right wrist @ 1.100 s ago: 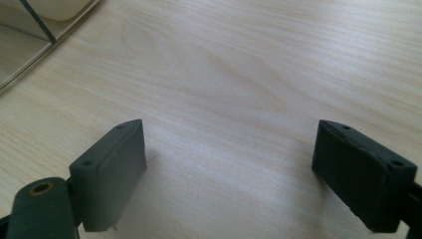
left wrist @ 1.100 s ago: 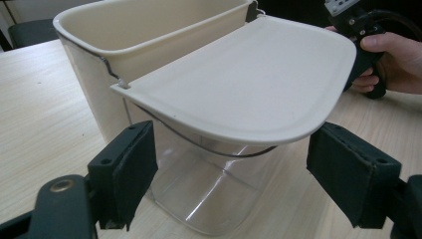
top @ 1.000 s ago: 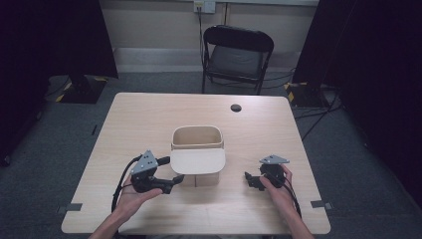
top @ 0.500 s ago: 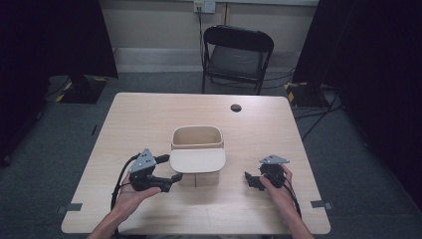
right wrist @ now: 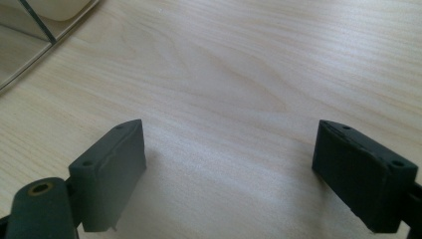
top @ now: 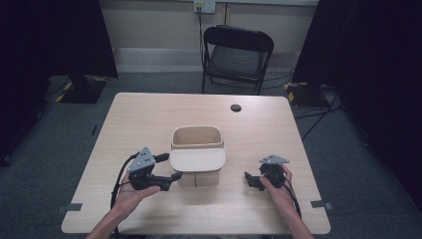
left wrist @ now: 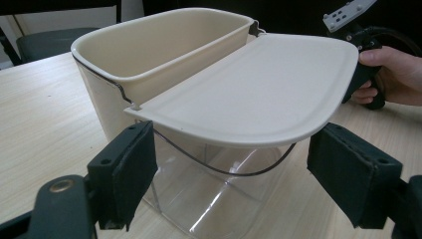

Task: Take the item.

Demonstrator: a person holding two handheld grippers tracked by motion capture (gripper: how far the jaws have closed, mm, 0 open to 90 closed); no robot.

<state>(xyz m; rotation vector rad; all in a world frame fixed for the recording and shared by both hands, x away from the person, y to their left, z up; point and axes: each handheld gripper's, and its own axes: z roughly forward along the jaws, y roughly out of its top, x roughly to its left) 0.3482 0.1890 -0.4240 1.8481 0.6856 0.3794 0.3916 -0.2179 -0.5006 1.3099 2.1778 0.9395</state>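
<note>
One cream bin (top: 196, 149) with a clear lower body stands near the middle of the counter (top: 149, 114), its hinged lid (left wrist: 259, 89) swung level toward the person's side. The left tongs (top: 166, 169) sit just at the lid's left edge, released — in the left gripper view both pads (left wrist: 132, 169) stand wide, low on either side of the clear base, touching nothing. The right tongs (top: 253, 180) rest well apart to the right, also spread wide over bare wood, holding nothing. The risk, as I judge it: the lid overhangs the front, so a push from below or the side with one pad could tip the light bin or slide it away rather than swing the lid — the right tongs are too far off to steady it. Counted: one bin, one lid, two tongs, one dark round spot (top: 236, 107) on the counter, one folding chair (top: 234, 57) beyond.
</note>
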